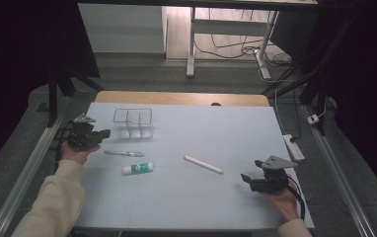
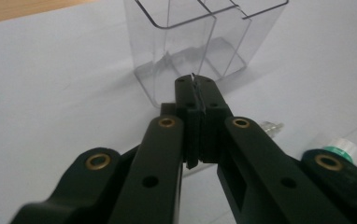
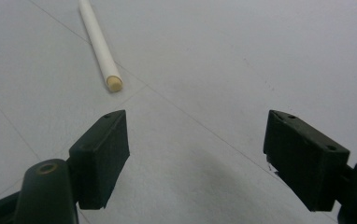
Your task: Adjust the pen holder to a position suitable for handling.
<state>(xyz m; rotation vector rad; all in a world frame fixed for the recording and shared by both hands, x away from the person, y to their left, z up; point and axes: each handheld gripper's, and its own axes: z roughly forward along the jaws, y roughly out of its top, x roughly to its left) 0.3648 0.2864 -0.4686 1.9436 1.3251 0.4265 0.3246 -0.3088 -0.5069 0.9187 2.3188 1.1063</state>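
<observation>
At the table's left side my left gripper (image 1: 105, 133) is held in a hand, its jaws shut against each other with nothing between them. In the left gripper view the shut jaws (image 2: 197, 91) point at a clear plastic organizer box (image 2: 200, 42) with dividers, just short of its near wall. That box (image 1: 133, 122) stands upright at the back left. My right gripper (image 1: 246, 178) rests at the front right, open and empty. In the right gripper view its jaws (image 3: 197, 158) stand wide apart over the bare mat, with a white stick (image 3: 99, 44) lying ahead to the left.
A clear pen (image 1: 123, 153) and a white glue stick with a green label (image 1: 138, 168) lie in front of the box. The white stick (image 1: 203, 164) lies mid-table. The blue-grey mat (image 1: 201, 128) covers the table; a power strip (image 1: 294, 146) sits at its right edge.
</observation>
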